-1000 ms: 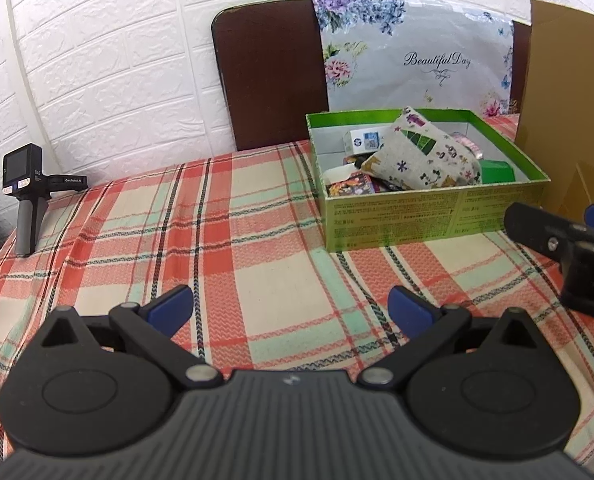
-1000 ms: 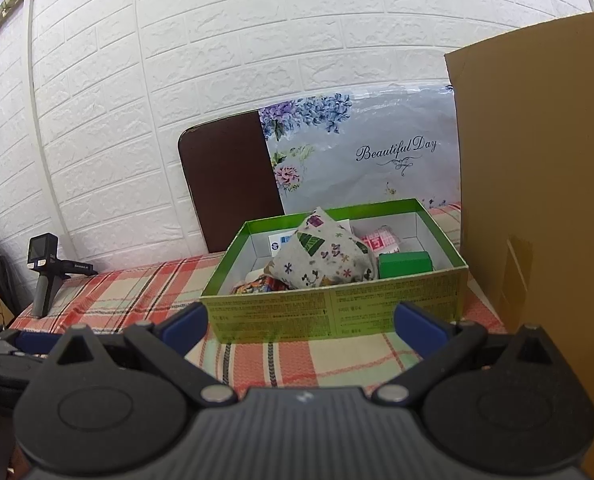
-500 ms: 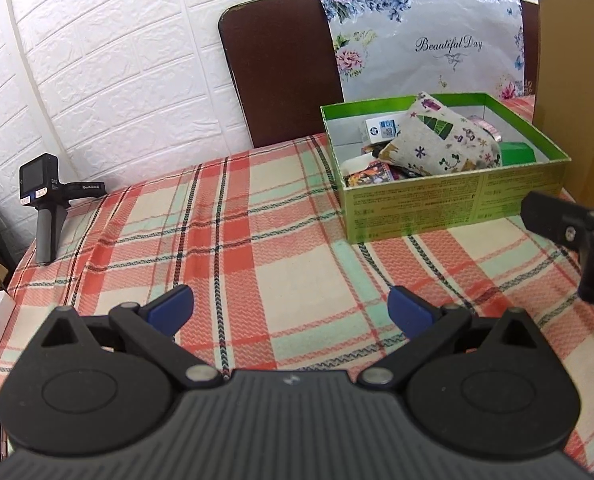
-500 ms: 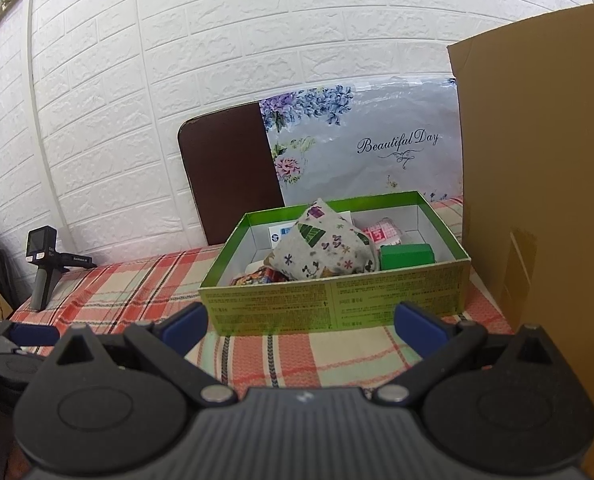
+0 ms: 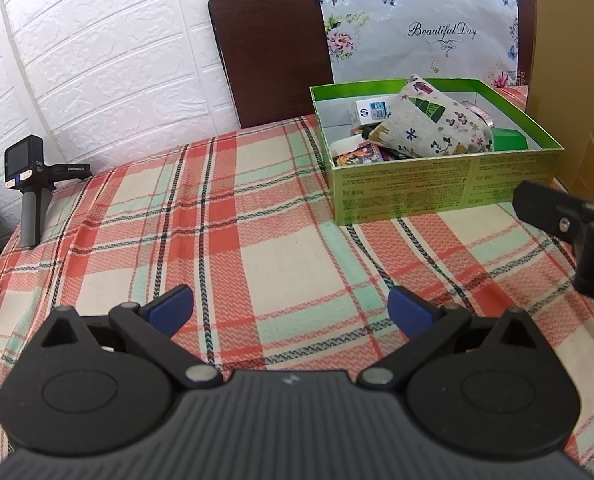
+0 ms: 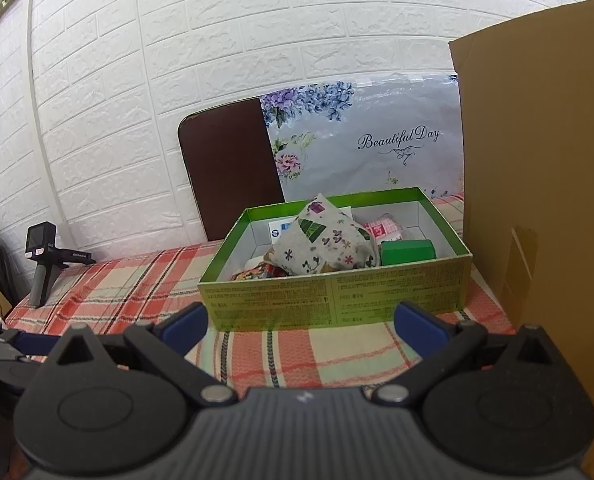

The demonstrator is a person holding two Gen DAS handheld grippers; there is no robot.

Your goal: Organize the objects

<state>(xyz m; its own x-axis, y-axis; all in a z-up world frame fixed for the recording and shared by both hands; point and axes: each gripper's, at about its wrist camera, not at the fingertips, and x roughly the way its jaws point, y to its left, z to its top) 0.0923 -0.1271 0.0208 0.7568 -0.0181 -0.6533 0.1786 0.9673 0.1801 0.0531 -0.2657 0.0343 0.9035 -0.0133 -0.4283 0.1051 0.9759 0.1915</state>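
Note:
A green open box point(image 5: 441, 192) stands on the plaid tablecloth point(image 5: 257, 240) at the back right; it also shows in the right wrist view point(image 6: 337, 296). Inside lie a patterned cloth pouch point(image 5: 429, 128), a small white carton point(image 5: 371, 110), a green block point(image 5: 511, 140) and colourful packets point(image 5: 357, 156). My left gripper point(image 5: 291, 310) is open and empty above the cloth, well in front of the box. My right gripper point(image 6: 301, 326) is open and empty, just in front of the box's near wall.
A tall cardboard sheet point(image 6: 537, 180) stands right of the box. A dark board point(image 5: 269, 52) and a floral "Beautiful Day" sheet point(image 5: 421, 32) lean on the white brick wall. A handheld camera point(image 5: 29, 188) stands at the table's far left edge.
Both grippers have drawn back and up from the box, so it looks smaller and farther. Both stay open and empty.

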